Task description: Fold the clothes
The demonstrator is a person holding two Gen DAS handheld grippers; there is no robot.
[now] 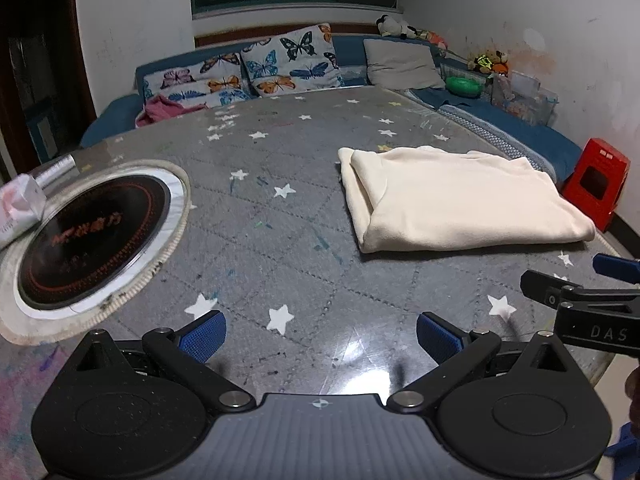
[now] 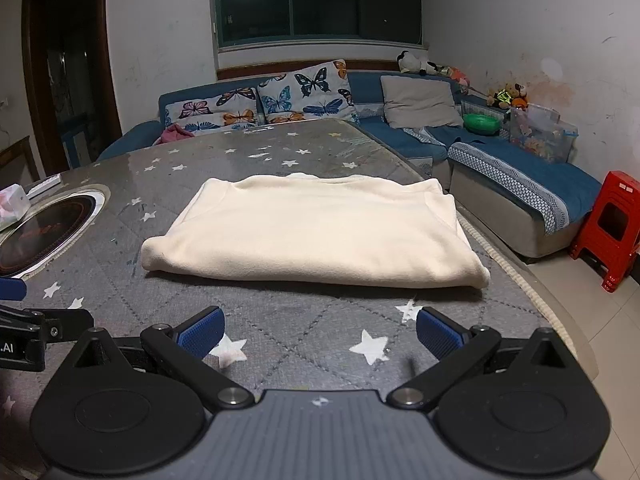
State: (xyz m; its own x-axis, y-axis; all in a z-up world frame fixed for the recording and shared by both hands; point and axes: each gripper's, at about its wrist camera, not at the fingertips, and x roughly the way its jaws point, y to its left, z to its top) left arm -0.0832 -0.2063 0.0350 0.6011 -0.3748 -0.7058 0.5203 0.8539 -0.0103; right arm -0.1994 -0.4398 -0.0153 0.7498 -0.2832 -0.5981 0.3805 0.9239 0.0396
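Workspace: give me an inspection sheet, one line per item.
Surface: grey star-print table, glossy.
Job's things: cream garment lying folded, flat on the table.
Clutter: built-in cooktop, tissue pack.
Grippers: left gripper and right gripper both open, empty, short of the garment.
Cables: nothing seen.
Surroundings: blue sofa, butterfly cushions, red stool, dark window.
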